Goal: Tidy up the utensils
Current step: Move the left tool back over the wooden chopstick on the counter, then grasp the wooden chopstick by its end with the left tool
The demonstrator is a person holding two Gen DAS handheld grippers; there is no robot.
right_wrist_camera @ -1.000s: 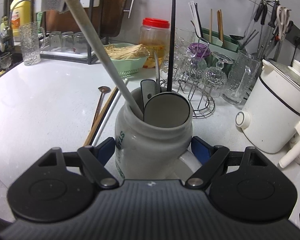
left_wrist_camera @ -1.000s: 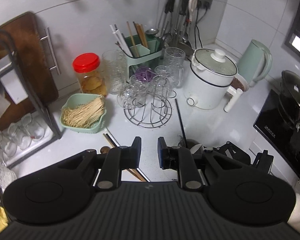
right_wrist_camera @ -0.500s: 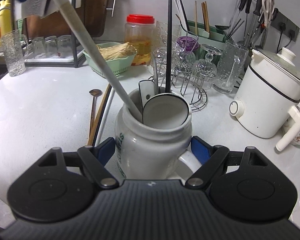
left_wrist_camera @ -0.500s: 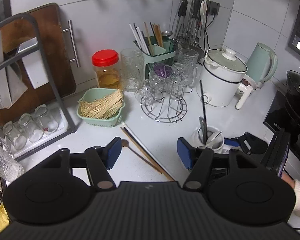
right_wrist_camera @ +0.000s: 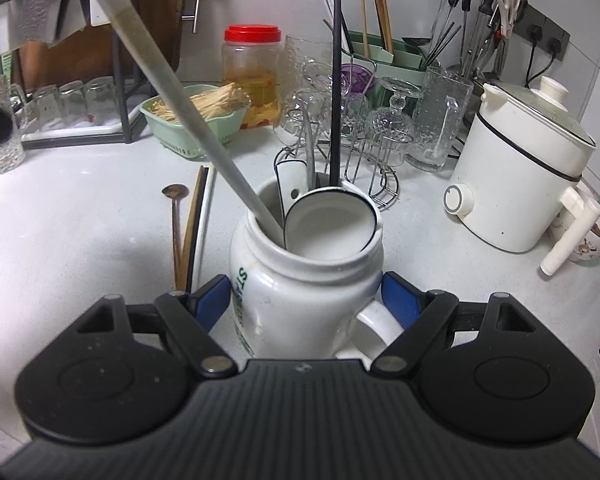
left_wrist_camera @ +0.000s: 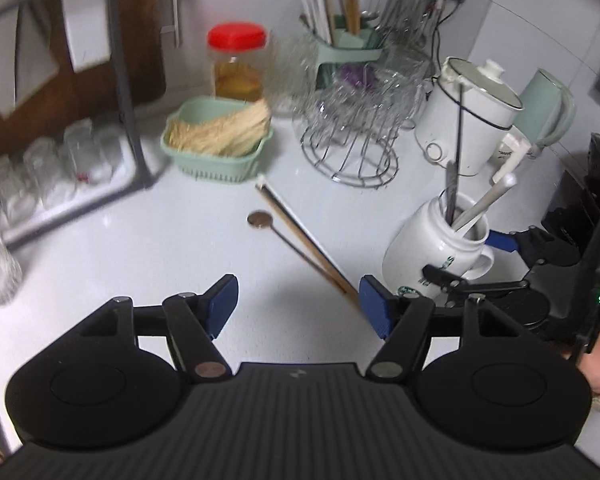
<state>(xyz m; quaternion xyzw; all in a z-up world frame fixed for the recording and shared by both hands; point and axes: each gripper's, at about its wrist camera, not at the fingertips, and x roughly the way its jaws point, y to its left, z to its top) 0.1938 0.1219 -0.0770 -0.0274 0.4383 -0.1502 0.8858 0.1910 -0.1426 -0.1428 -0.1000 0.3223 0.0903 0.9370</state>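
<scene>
Right gripper [right_wrist_camera: 304,300] clamps the white mug [right_wrist_camera: 300,280] of utensils; left gripper [left_wrist_camera: 296,304] hangs spread apart above chopsticks [left_wrist_camera: 300,236] ahead.

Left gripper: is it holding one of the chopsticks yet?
No. The left gripper is open with nothing between its fingers, and the chopsticks lie flat on the counter beside the small spoon.
</scene>
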